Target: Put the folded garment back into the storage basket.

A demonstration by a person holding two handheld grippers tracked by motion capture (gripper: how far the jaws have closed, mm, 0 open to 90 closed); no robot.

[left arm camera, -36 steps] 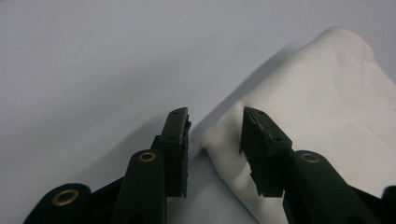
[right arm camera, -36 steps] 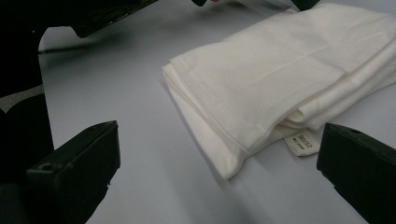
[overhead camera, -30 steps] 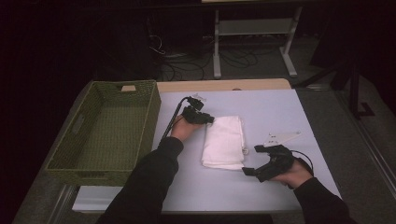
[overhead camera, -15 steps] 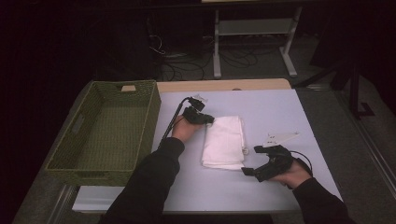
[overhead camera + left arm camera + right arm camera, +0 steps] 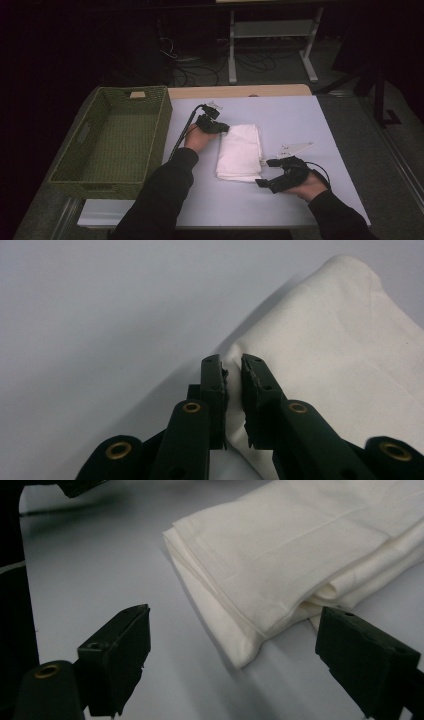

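Note:
A folded white cloth [image 5: 240, 152] lies in the middle of the pale table [image 5: 300, 115]. My left gripper [image 5: 222, 128] is at the cloth's far left corner. In the left gripper view the cloth [image 5: 325, 355] is pinched at its edge by the left gripper [image 5: 232, 375], which is shut on it. My right gripper [image 5: 262, 174] rests low at the cloth's near right corner. In the right gripper view the right gripper [image 5: 237, 630] is wide open. Its jaws have just been closing, and the cloth's [image 5: 300, 555] corner lies between the pads, untouched.
A green woven basket [image 5: 100, 165] stands on the table's left side, its inside bare. A cable [image 5: 182, 135] trails from the left gripper along the basket's right wall. A small pale plate [image 5: 295, 148] lies right of the cloth.
Both hands keep their places at the cloth. The right gripper's jaws look slightly narrower than before.

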